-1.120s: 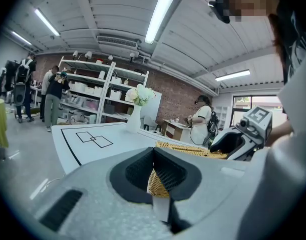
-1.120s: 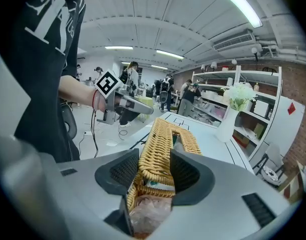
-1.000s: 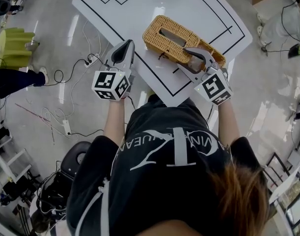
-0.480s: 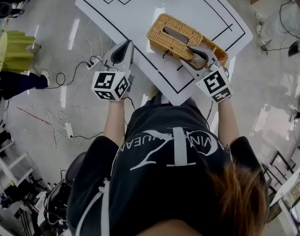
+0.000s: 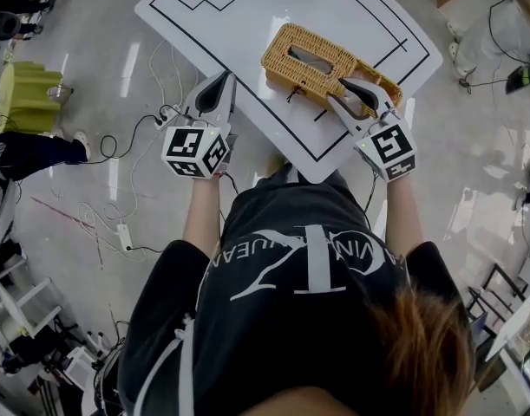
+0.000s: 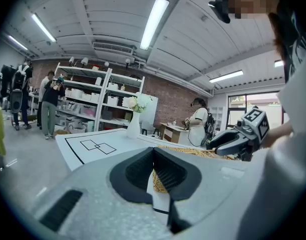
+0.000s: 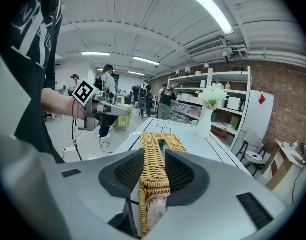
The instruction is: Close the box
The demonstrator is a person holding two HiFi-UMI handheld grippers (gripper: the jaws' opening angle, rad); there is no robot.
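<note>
The wicker box (image 5: 321, 59) lies on the white desk (image 5: 247, 16), toward the edge nearest the person's right hand. The right tongs (image 7: 154, 159) reach over the box's near end. Their jaws have just been closing, and the pads press on either side of the woven lid (image 7: 158, 141), with pale plastic showing just beneath it. The left tongs (image 5: 221, 83) hang beside the desk's left edge, jaws together with nothing between them, apart from the box.

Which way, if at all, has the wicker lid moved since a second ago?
Yes: the wicker lid has dropped toward the white table, from tilted up to nearly flat. The right hand-held gripper has just been closing its jaws on it.
</note>
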